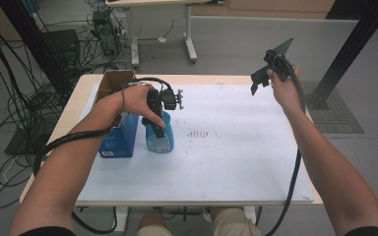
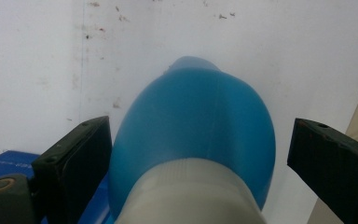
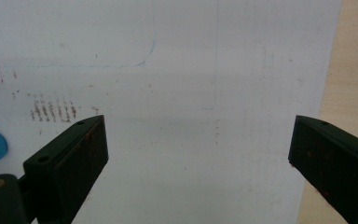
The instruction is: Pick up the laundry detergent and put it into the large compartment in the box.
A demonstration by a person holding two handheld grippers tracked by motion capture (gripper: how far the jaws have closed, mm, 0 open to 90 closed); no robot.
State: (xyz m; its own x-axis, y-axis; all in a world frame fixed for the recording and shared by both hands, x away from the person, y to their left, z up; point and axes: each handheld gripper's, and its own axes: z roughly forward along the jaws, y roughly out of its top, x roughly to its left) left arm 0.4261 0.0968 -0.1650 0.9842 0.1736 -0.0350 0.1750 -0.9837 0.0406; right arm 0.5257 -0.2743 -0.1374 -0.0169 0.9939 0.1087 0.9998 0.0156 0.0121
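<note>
The blue bottle (image 1: 159, 136) stands upright on the white sheet (image 1: 236, 147) that covers the table (image 1: 78, 93), at the left of the working area and just right of a blue carton (image 1: 119, 137). An open cardboard box (image 1: 115, 81) sits behind the carton at the far left edge.

The left tongs (image 1: 152, 115) are positioned directly above the bottle, pointing down. In the left gripper view the bottle's pale cap (image 2: 191, 196) and blue shoulder (image 2: 193, 121) lie between the two black jaws, which stand apart. The left jaw is at or almost at the bottle's side; whether it touches cannot be told. The right jaw stands clear of it. The bottle is therefore bracketed but not clamped. This top-down approach centres the jaws on the neck region, where the body narrows and a closing grip would likely seat most securely.

The right tongs (image 1: 262, 78) are held raised above the far right of the table, well apart from the bottle. In the right gripper view the jaws stand wide apart with nothing between them, and the stained sheet (image 3: 168, 116) lies below. Keeping this hand up and to the side leaves the left hand an unobstructed path.

The next step is judged to be closing the left jaws on the bottle. The nearby carton limits sideways clearance.
</note>
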